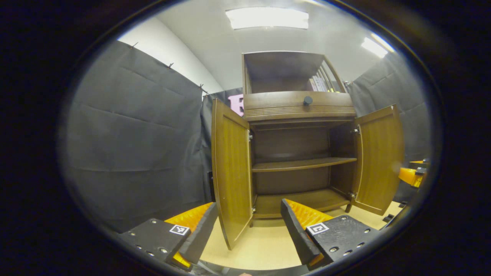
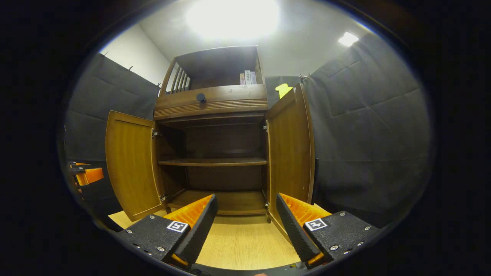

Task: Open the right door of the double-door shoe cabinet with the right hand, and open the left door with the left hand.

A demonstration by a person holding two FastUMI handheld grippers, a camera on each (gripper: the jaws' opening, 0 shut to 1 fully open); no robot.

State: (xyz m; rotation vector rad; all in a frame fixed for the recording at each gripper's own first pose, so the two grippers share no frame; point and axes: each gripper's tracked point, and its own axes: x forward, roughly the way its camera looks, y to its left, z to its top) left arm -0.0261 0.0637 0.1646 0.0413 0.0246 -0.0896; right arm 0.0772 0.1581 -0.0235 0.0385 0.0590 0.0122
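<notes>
Since both doors of the shoe cabinet (image 1: 299, 153) stand wide, the left claw (image 1: 245, 230) and right claw (image 2: 245, 226), both spread and empty, risk only knocking the left door (image 1: 230, 168) or right door (image 2: 289, 153) back while withdrawing.

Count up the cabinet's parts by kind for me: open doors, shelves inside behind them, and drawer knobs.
Open doors: 2, the left door and the right door
Shelves inside: 2, the middle shelf and the bottom shelf
Drawer knobs: 1, the round knob
Total: 5

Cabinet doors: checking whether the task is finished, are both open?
Both open. The left door and right door stand swung outward, exposing the shelf inside.
</notes>
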